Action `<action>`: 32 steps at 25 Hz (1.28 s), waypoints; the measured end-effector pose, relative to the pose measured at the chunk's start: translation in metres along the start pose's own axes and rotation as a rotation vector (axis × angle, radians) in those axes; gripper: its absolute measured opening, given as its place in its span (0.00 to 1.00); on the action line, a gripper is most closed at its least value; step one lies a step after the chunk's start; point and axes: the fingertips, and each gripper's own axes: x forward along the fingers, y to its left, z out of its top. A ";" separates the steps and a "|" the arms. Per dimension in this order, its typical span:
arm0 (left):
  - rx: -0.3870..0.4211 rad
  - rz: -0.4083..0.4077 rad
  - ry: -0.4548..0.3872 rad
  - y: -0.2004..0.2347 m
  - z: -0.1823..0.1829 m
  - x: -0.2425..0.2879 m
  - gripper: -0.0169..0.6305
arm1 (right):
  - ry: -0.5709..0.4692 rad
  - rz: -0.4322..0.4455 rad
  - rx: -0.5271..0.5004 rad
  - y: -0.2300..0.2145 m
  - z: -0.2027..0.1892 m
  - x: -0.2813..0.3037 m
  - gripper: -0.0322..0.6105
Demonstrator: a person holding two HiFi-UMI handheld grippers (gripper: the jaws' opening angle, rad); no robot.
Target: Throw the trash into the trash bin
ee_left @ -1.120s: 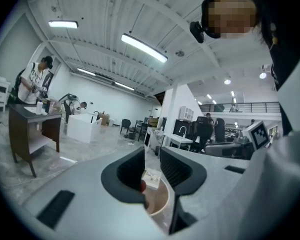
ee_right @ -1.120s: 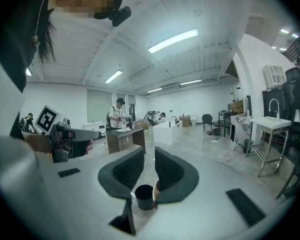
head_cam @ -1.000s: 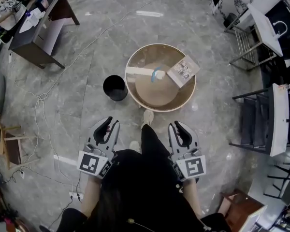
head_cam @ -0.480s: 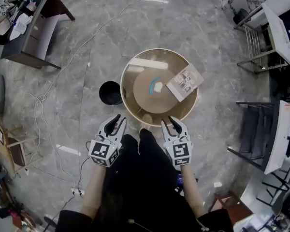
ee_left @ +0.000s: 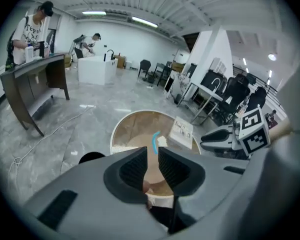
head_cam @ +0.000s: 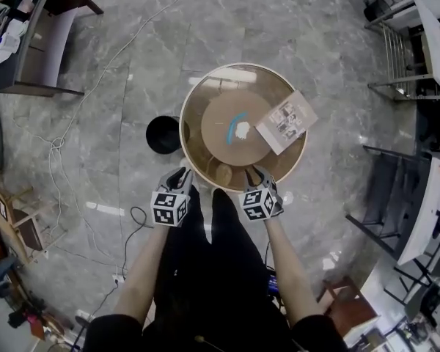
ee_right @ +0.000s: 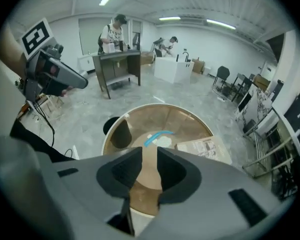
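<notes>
Round table mid-floor. On it, trash lies at the centre, a leaflet at its three o'clock edge. Trash bin on the floor just beside the table's nine o'clock. Desk well apart at ten o'clock.

White crumpled scrap by blue strip at table centre; black open trash bin just beside table.
</notes>
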 end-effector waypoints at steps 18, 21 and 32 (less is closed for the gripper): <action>-0.172 -0.145 0.531 0.081 -0.117 0.079 0.13 | 0.258 0.033 0.360 -0.035 -0.045 0.165 0.22; -0.172 -0.143 0.529 0.096 -0.108 0.093 0.13 | 0.307 0.038 0.377 -0.040 -0.048 0.189 0.22; -0.216 -0.145 0.489 0.115 -0.081 0.119 0.13 | 0.385 0.013 0.316 -0.025 -0.036 0.192 0.06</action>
